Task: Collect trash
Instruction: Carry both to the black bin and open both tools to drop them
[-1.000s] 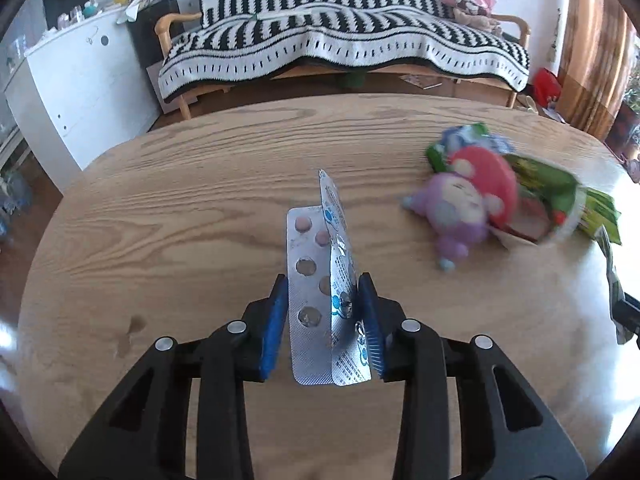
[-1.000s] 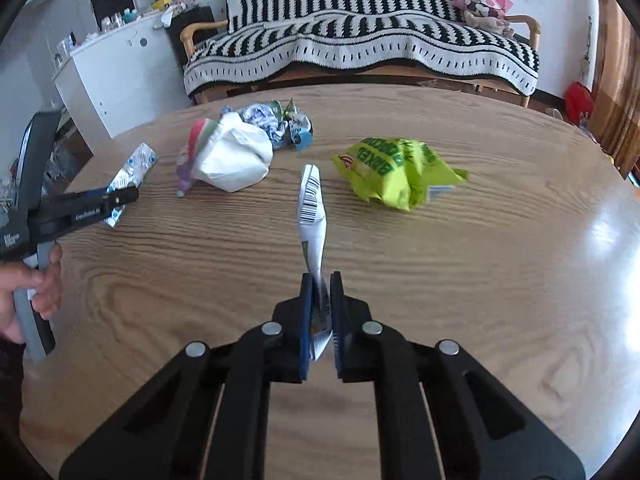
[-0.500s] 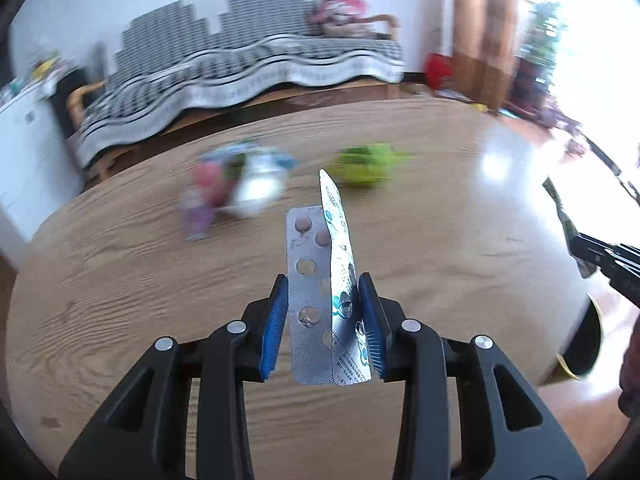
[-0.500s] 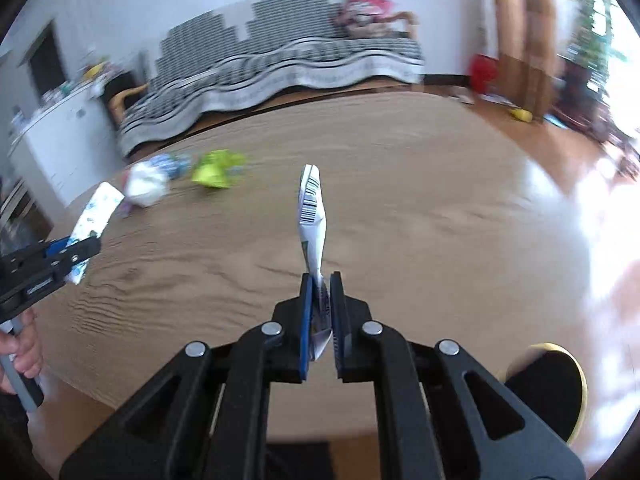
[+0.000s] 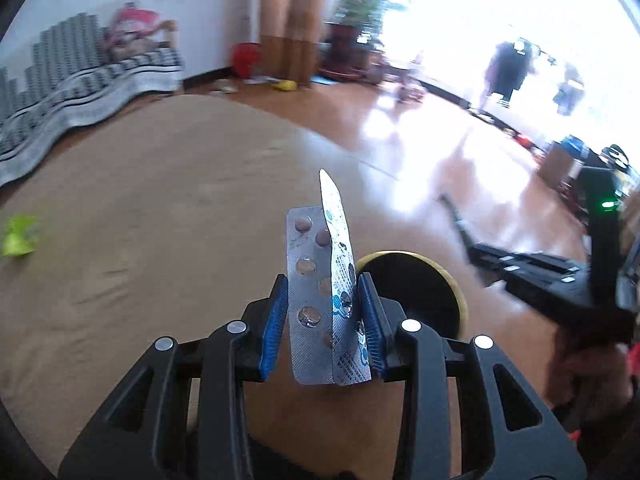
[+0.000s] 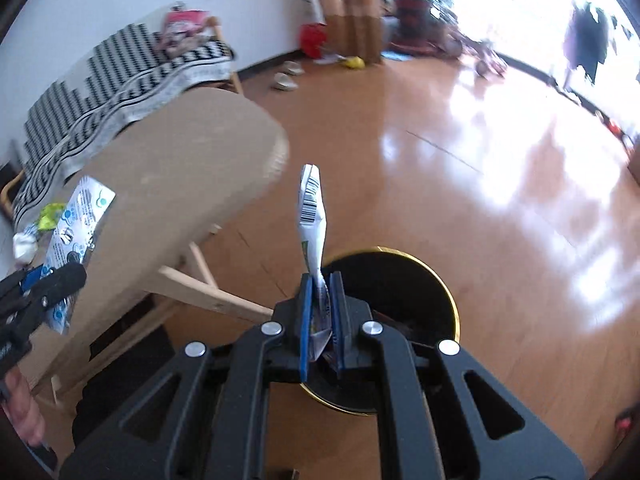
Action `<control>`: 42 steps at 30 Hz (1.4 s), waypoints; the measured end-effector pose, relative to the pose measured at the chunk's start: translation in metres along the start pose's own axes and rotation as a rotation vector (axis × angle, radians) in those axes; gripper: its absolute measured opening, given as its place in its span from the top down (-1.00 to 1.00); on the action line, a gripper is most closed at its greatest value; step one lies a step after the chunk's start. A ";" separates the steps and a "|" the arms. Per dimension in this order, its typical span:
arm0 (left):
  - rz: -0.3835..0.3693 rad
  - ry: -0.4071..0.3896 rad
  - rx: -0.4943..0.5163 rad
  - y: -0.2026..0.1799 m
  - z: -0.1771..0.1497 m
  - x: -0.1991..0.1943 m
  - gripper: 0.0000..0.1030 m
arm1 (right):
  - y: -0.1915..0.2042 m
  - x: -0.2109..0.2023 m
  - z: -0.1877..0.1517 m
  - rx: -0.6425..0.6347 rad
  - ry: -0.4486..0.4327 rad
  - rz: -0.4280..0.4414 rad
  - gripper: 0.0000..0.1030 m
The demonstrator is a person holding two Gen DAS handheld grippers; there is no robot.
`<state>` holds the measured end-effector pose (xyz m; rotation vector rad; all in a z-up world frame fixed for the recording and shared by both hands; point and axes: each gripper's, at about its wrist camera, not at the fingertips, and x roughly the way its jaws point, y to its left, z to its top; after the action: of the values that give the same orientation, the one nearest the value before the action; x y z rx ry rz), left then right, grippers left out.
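Observation:
My left gripper (image 5: 323, 292) is shut on a folded silver pill blister pack (image 5: 316, 280) that stands upright between its blue pads, at the right edge of the wooden table (image 5: 160, 208). My right gripper (image 6: 320, 292) is shut on a crumpled white wrapper with a barcode (image 6: 311, 212), and hangs over a round black trash bin with a gold rim (image 6: 404, 276) on the floor. That bin (image 5: 416, 292) shows in the left wrist view just behind the blister pack. The left gripper with its blister pack (image 6: 76, 220) also appears at the left of the right wrist view.
A green snack bag (image 5: 18, 236) lies on the table at far left. The table's wooden legs (image 6: 208, 292) stand left of the bin. A sofa with a black-and-white striped throw (image 6: 120, 76) is behind. Shiny wooden floor (image 6: 500, 160) spreads to the right.
Both grippers swung right from over the table to its edge, each keeping its trash. The bin came into view beneath them; the toy and most wrappers slid out of sight.

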<state>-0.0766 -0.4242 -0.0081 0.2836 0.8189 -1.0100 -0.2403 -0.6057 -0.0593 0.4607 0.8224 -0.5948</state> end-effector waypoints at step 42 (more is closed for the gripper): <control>-0.135 0.206 0.065 -0.075 0.000 0.131 0.30 | -0.104 0.035 -0.036 0.274 0.018 -0.003 -0.56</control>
<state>-0.1040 -0.5472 -0.0916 0.3966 1.0027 -1.1477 -0.3089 -0.6725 -0.1243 0.7153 0.7623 -0.7109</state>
